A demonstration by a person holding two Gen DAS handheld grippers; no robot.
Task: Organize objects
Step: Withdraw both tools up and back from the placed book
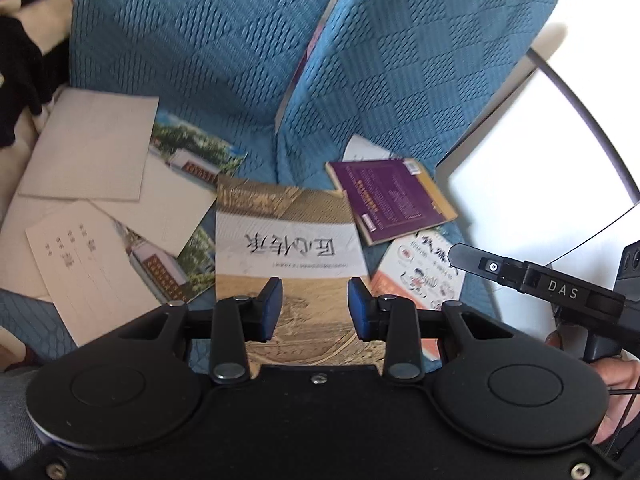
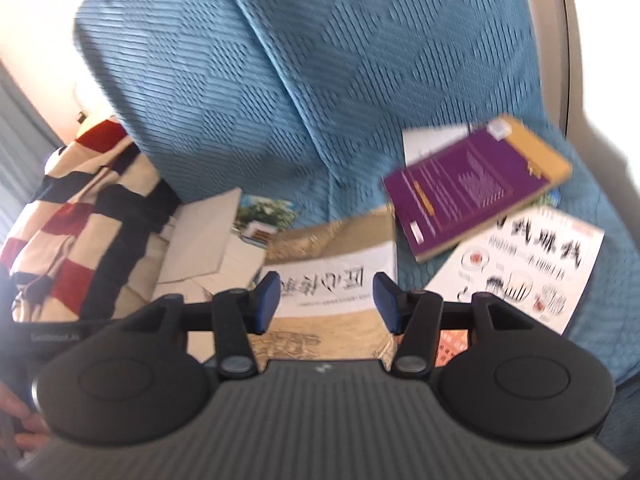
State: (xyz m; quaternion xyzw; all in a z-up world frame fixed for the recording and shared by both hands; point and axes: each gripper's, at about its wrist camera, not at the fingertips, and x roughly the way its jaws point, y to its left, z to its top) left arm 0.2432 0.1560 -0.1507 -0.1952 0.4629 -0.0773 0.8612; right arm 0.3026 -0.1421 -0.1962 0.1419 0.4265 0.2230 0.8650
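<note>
Through your left wrist camera, your left tongs point(image 1: 314, 307) stood apart with nothing between the blue pads point(image 1: 271, 309), hovering above the tan book point(image 1: 289, 236) with the white title band. That book lay flat on the blue sofa cover point(image 1: 192, 40), dead centre. At ten o'clock from it sat a spread of pale envelopes point(image 1: 90, 148) and photo cards point(image 1: 192, 148), overlapping one another. At two o'clock lay the purple book point(image 1: 390, 200), its lower corner resting on the white cartoon booklet point(image 1: 420, 276) at four o'clock. Your right tongs' body point(image 1: 560, 290), lettered DAS, came in from three o'clock, with your hand point(image 1: 618, 376) behind it.

Through your right wrist camera, blurred, your right tongs point(image 2: 326, 303) also stood apart and empty, above the same tan book point(image 2: 340, 276). The purple book point(image 2: 472, 188) lay at two o'clock, tilted, over the white cartoon booklet point(image 2: 532, 268) at three o'clock. A striped red, navy and cream cloth point(image 2: 84, 216) was heaped at nine o'clock, beside the pale envelopes point(image 2: 204, 240). The blue cover point(image 2: 320, 60) filled twelve o'clock.
</note>
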